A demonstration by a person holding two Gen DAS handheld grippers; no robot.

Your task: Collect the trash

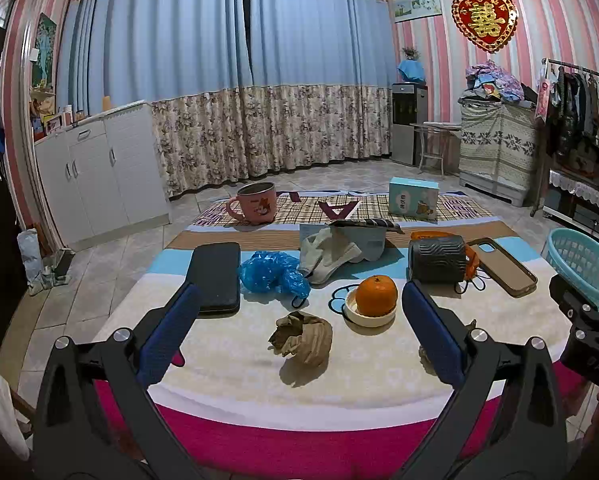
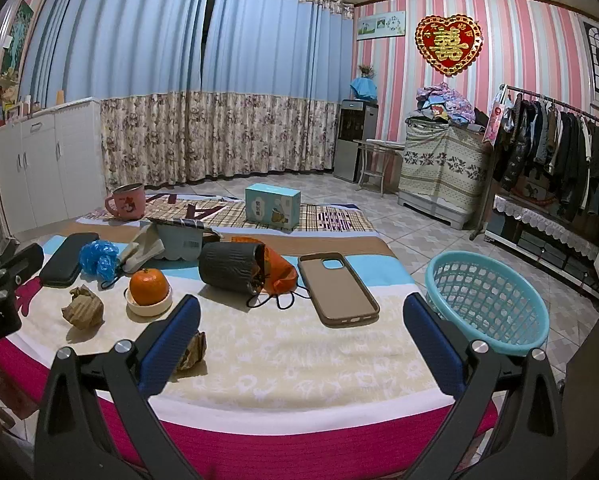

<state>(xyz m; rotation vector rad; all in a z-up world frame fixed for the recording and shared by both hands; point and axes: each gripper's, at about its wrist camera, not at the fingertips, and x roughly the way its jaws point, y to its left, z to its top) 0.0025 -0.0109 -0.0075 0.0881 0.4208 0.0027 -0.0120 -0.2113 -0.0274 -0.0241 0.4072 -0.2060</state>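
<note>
Left wrist view: my left fingers hang spread wide and empty, framing the crumpled brown paper wad on the cloth-covered tabletop.

I judge that wad the first pick — it lies near the front edge, just ahead of the orange on its white dish; it's lumpy, its long axis running roughly left-right. My right fingers are likewise open, holding nothing, beside the turquoise plastic mesh basket — likely the bin.
</note>
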